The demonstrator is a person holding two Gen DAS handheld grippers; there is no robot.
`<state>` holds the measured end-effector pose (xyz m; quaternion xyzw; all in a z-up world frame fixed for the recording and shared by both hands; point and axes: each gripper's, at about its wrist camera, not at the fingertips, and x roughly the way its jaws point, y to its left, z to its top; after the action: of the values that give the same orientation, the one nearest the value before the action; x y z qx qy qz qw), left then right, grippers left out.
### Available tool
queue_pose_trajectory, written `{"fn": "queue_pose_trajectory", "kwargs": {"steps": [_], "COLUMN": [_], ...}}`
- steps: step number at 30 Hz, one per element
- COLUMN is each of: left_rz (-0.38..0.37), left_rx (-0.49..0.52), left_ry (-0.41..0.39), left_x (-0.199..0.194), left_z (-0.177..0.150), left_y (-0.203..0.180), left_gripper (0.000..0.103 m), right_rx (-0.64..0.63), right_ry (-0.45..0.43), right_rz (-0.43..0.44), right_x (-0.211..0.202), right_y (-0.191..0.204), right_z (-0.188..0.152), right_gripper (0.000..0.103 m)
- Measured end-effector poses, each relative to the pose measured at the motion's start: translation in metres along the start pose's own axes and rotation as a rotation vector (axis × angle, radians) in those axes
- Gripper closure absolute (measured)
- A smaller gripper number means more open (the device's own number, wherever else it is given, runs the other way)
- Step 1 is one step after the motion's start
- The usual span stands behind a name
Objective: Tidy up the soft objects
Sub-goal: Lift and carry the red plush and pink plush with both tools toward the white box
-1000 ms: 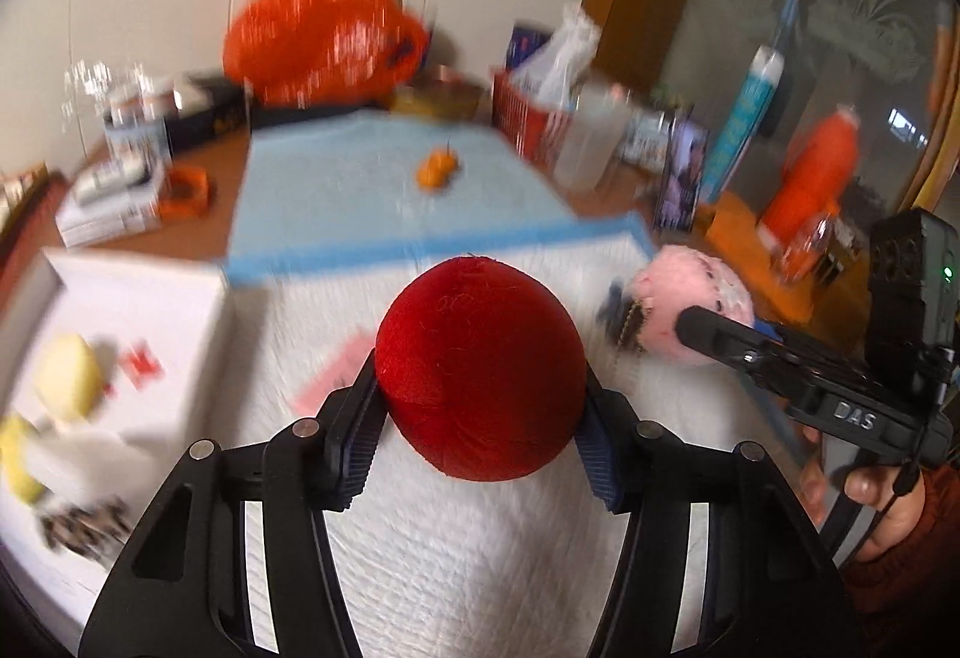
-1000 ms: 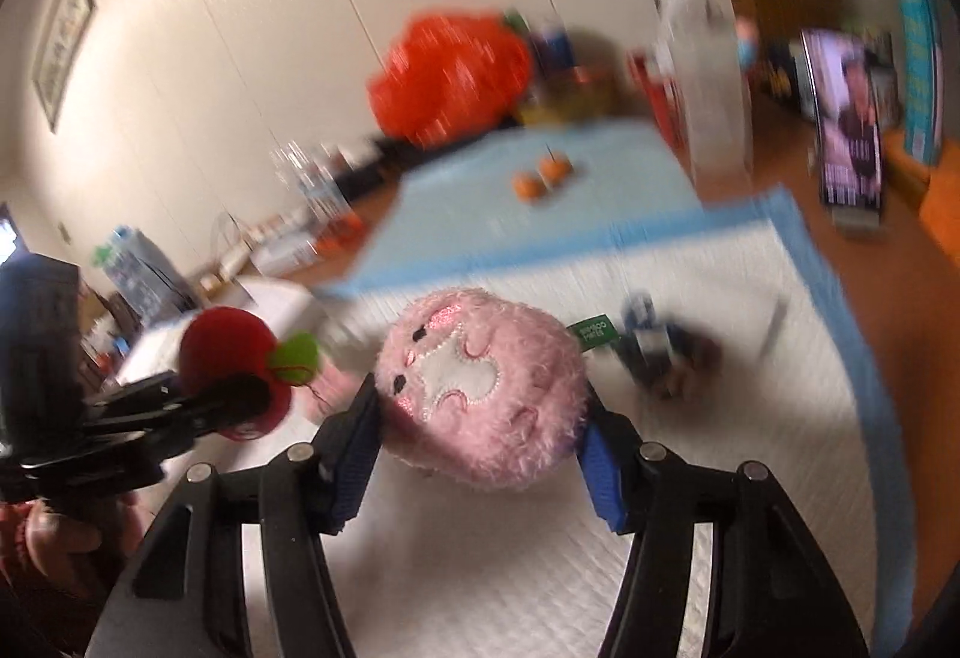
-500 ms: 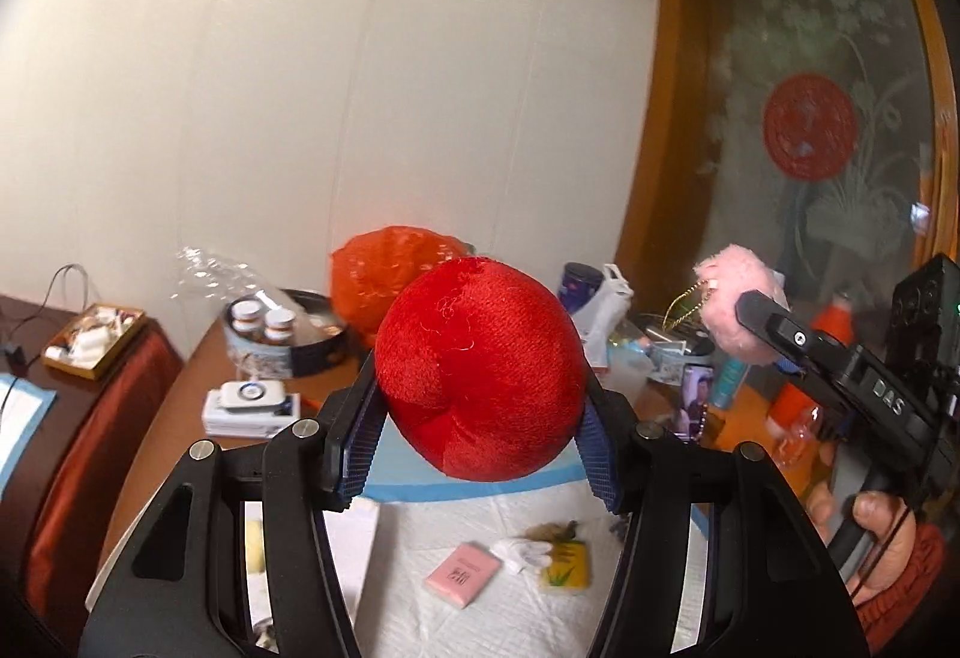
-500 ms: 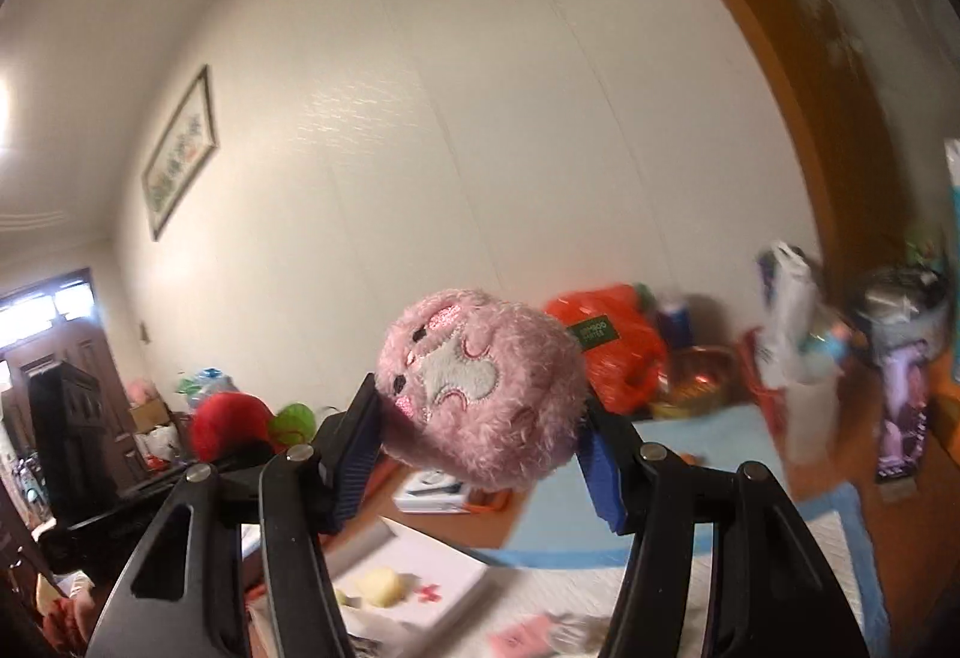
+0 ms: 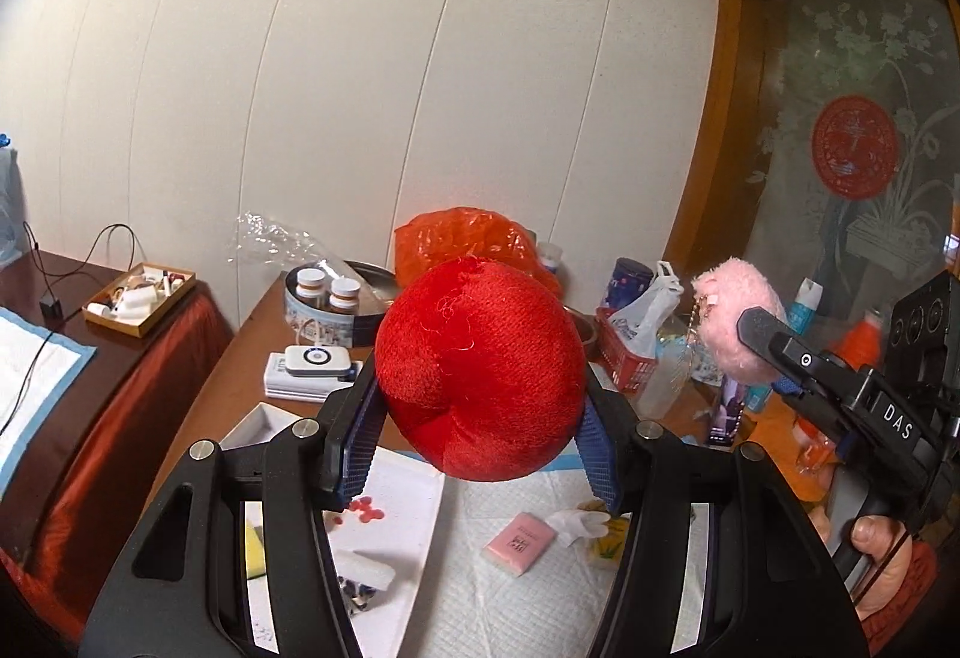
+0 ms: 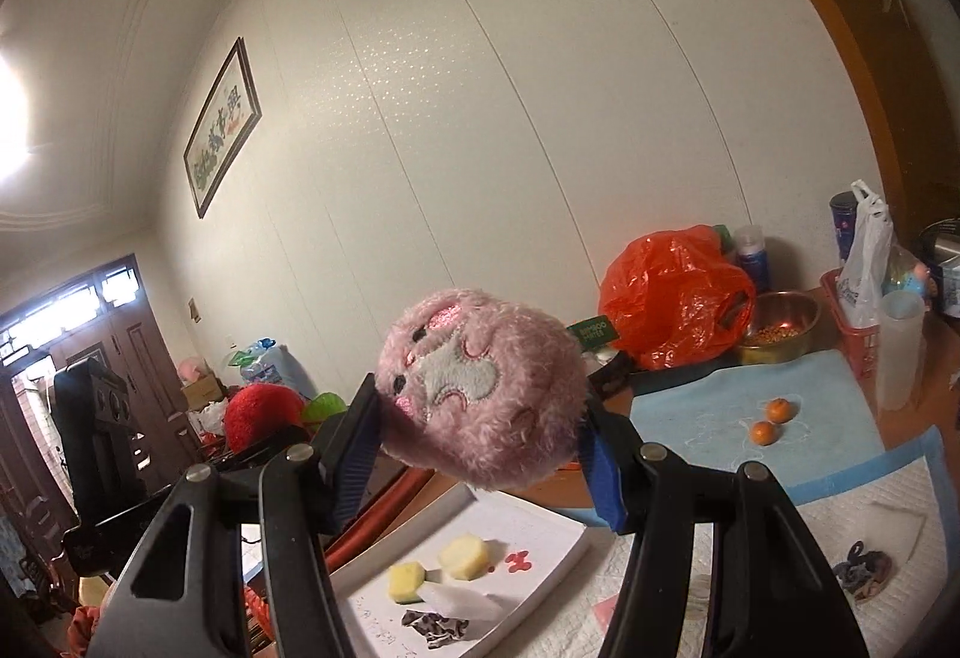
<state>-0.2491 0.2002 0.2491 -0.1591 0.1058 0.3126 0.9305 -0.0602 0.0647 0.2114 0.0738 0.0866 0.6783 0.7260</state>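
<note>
Midway, by the look of it: you are holding both plush toys aloft, neither yet put down. Your left gripper (image 5: 480, 442) is clamping the red plush ball (image 5: 480, 370) between its pads; your right gripper (image 6: 483, 457) is pinching the pink plush toy (image 6: 480, 388). Below both claws, the white tray (image 6: 540, 544) is already carrying yellow sponge pieces (image 6: 462, 556), while a pink packet (image 5: 521, 541) is lying on the pad beneath your left claw, likely awaiting sorting.

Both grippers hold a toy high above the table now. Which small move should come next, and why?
Probably lower the left gripper with the red ball toward the white tray. Sponges already lie there, it sits just below, and the right gripper is shut on the pink plush.
</note>
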Motion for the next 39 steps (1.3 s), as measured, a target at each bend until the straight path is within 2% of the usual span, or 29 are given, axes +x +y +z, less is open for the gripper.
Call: {"fn": "queue_pose_trajectory", "kwargs": {"steps": [39], "left_rz": [0.054], "left_rx": [-0.068], "left_ry": [0.038], "left_x": [-0.01], "left_z": [-0.015], "left_y": [0.059], "left_gripper": [0.046], "right_rx": [-0.029], "right_ry": [0.095], "right_rz": [0.043], "right_x": [0.039], "right_y": [0.04], "right_z": [-0.019], "right_gripper": [0.043]}}
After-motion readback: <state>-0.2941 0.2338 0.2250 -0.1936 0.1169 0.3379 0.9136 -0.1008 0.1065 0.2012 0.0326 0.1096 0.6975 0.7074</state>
